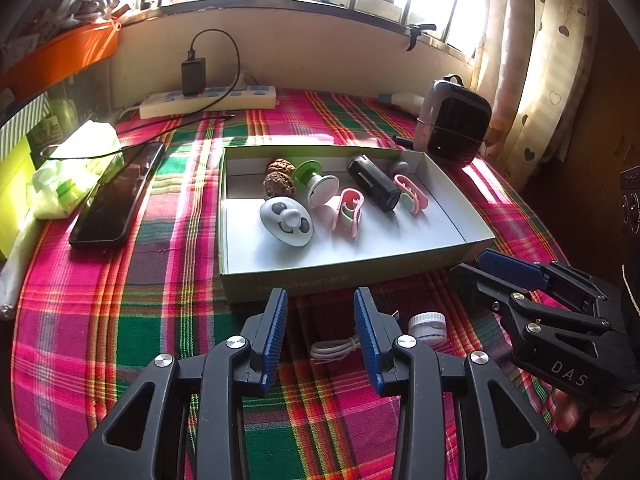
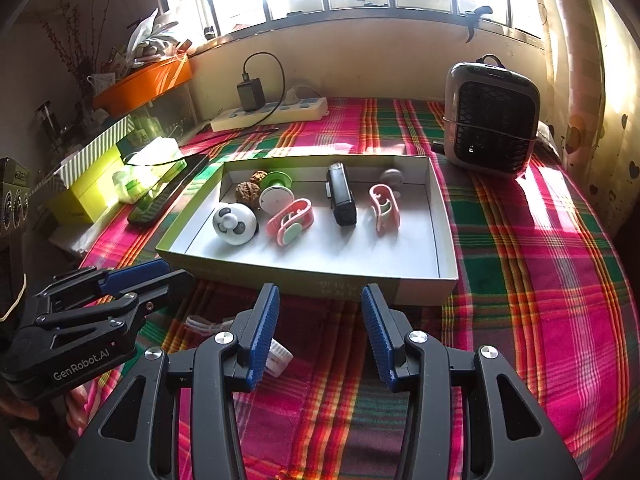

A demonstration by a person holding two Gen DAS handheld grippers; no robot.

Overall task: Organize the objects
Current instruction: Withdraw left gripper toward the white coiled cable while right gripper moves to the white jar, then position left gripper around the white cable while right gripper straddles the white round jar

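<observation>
A shallow cardboard box (image 1: 344, 276) (image 2: 416, 292) sits on the plaid cloth. In it lie a white smiley-face piece (image 1: 286, 222) (image 2: 234, 224), two walnuts (image 1: 279, 184) (image 2: 247, 191), a green and white suction piece (image 1: 316, 184) (image 2: 276, 196), two pink clips (image 1: 348, 212) (image 2: 290, 220), a black cylinder (image 1: 374, 187) (image 2: 342, 196) and a grey ball (image 1: 399, 167) (image 2: 392, 176). My left gripper (image 1: 320, 316) is open and empty in front of the box. A small white jar (image 1: 427, 327) (image 2: 278, 356) and a white cable (image 1: 336, 348) (image 2: 204, 325) lie between the grippers. My right gripper (image 2: 320, 316) is open and empty.
A black phone (image 1: 116, 196), a tissue pack (image 1: 72, 168) and a yellow-green box (image 2: 92, 188) lie at the left. A power strip (image 1: 208, 102) with a charger stands at the back wall. A small heater (image 2: 490, 118) stands at the back right.
</observation>
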